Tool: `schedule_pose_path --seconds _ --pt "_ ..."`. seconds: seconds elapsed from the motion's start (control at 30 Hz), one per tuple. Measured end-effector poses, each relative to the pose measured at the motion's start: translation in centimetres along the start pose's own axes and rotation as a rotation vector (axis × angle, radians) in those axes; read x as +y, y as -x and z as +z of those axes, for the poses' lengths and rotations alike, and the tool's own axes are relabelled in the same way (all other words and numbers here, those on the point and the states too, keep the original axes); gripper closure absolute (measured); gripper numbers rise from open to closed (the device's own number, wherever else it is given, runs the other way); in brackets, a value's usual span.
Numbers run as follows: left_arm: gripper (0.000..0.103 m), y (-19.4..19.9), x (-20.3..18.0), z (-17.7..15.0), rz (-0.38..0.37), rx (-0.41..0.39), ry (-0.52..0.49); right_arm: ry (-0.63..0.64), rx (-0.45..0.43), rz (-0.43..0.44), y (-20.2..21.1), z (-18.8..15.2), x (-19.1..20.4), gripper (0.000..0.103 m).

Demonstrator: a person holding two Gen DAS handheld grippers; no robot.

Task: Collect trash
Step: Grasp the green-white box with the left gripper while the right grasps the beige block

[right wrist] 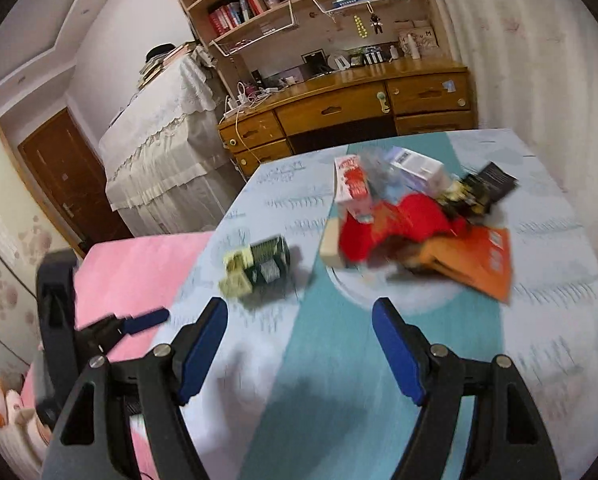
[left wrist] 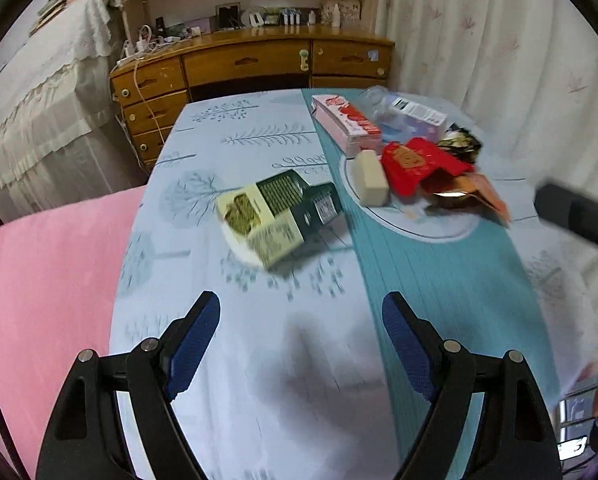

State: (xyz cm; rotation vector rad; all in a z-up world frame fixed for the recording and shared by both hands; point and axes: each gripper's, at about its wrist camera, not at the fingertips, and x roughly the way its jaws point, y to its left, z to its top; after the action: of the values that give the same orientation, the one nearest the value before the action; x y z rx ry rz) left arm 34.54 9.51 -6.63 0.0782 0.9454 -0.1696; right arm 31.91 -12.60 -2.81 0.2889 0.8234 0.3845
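Observation:
Trash lies on a table with a pale blue and teal cloth (left wrist: 259,360) (right wrist: 319,360). A green and cream carton (left wrist: 277,210) (right wrist: 257,266) lies apart on the left. Further right is a heap: a pink and red box (left wrist: 345,122) (right wrist: 353,188), a cream block (left wrist: 371,178), red packaging (left wrist: 419,164) (right wrist: 403,220), an orange wrapper (right wrist: 475,264), a clear plastic bottle (left wrist: 379,98) and dark wrappers (left wrist: 459,142) (right wrist: 479,190). My left gripper (left wrist: 301,336) hangs open over the near cloth, short of the carton. My right gripper (right wrist: 299,334) is open too, before the heap.
A pink bed cover (left wrist: 47,280) (right wrist: 139,264) borders the table's left side. A wooden desk with drawers (left wrist: 255,68) (right wrist: 351,108) stands behind, a curtain (left wrist: 499,60) to the right. The left gripper (right wrist: 139,322) shows at the right wrist view's left edge.

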Motion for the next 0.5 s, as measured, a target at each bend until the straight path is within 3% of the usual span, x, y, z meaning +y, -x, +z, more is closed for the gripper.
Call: schedule_pose_path --seconds 0.1,0.23,0.5 --pt "0.021 -2.9 0.5 1.7 0.027 0.019 -0.020 -0.035 0.022 -0.011 -3.1 1.7 -0.5 0.028" --pt "0.021 -6.4 1.0 3.4 0.045 0.041 -0.039 -0.089 0.066 -0.006 -7.4 3.2 -2.0 0.038" --pt "0.021 -10.2 1.2 5.1 0.032 0.045 -0.078 -0.143 0.111 0.000 -12.4 4.2 -3.4 0.039"
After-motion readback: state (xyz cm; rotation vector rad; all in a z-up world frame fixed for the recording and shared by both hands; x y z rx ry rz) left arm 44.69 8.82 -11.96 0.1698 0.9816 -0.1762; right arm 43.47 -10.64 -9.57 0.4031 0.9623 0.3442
